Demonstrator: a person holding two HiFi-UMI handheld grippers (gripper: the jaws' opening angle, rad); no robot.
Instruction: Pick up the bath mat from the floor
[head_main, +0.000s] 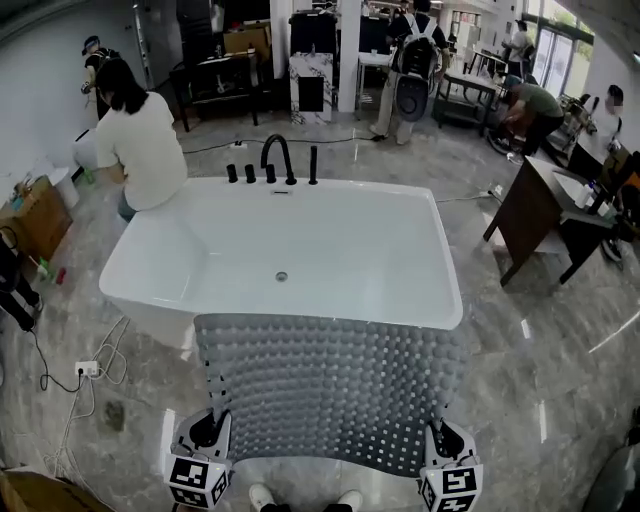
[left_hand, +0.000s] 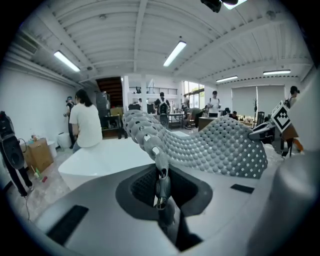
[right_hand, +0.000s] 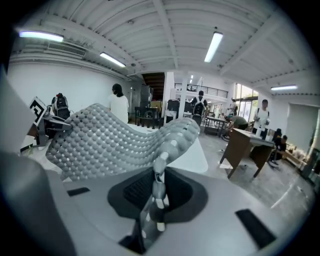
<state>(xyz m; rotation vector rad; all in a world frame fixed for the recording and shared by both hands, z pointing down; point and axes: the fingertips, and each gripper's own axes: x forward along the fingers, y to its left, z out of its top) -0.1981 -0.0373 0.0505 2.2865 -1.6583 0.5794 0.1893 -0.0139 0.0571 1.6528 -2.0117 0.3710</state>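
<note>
Left claw (left_hand: 161, 172) and right claw (right_hand: 157, 181) each pinch just a mat (head_main: 330, 390) corner; the hanging weight could tug one thin edge free.

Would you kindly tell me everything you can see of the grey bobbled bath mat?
The grey bobbled bath mat is a rectangular, flexible, rubbery-looking sheet covered in rows of round bumps with small pale gaps between them. It is held spread out, its near corners pinched in the left gripper and the right gripper, sagging slightly between them. In the head view its far edge overlaps the near rim of the white bathtub; whether they touch cannot be told.
</note>
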